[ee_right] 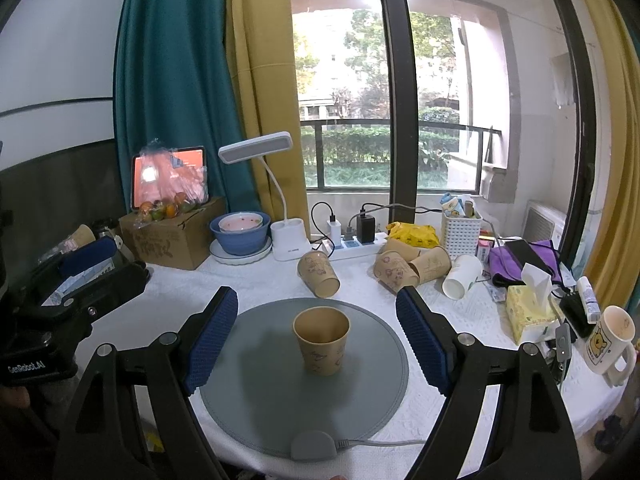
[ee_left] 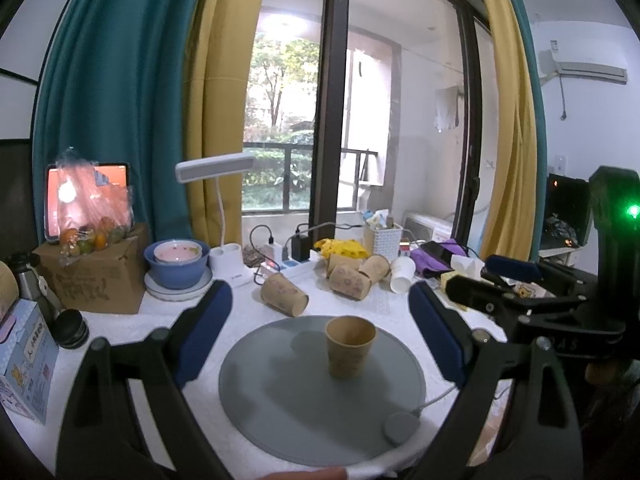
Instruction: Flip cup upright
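A brown paper cup (ee_left: 349, 346) stands upright, mouth up, on a round grey mat (ee_left: 280, 392); it also shows in the right wrist view (ee_right: 322, 339) on the mat (ee_right: 256, 392). My left gripper (ee_left: 320, 336) is open and empty, with its blue pads (ee_left: 202, 336) wide on either side of the cup and nearer to me. My right gripper (ee_right: 318, 338) is open and empty too, pads (ee_right: 212, 342) spread around the cup without touching it. Each gripper shows at the edge of the other's view.
Several paper cups lie on their sides behind the mat (ee_right: 318, 274) (ee_right: 394, 270), with a white cup (ee_right: 460, 276). A blue bowl (ee_right: 240, 232), lamp (ee_right: 286, 240), power strip (ee_right: 352, 246), cardboard box (ee_right: 168, 232), tissue box (ee_right: 528, 312) and mug (ee_right: 610, 340) crowd the table.
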Motion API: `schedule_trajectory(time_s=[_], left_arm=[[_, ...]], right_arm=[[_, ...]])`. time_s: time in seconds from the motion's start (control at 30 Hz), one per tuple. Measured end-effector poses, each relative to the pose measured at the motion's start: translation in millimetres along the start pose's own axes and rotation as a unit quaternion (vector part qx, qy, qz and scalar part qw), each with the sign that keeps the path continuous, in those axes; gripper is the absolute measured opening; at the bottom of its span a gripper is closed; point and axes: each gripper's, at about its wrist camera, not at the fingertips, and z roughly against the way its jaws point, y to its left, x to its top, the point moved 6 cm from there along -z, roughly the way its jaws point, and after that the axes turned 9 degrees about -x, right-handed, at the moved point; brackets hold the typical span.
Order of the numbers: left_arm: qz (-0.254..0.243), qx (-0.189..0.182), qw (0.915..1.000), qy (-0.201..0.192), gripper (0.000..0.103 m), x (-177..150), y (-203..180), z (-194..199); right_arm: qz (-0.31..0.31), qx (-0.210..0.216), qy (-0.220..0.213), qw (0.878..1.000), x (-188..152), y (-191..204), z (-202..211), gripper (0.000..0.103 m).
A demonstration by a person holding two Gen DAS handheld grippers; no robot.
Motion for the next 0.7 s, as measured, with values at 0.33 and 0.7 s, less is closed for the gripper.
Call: schedule_trajectory(time_s=[0.33,0.7], left_arm=[[0.0,0.0,1.0,0.0,0.091,-0.3,0.2,0.3],[0.001,0.0,1.0,0.0,0.091,-0.6,0.5,0.2]], right_arm=[[-0.001,0.0,0.004,1.0,-1.4,0.4,-0.6,0.084],[0.0,-0.001,0.004,1.0,-1.8,-0.3,-0.5,0.084]])
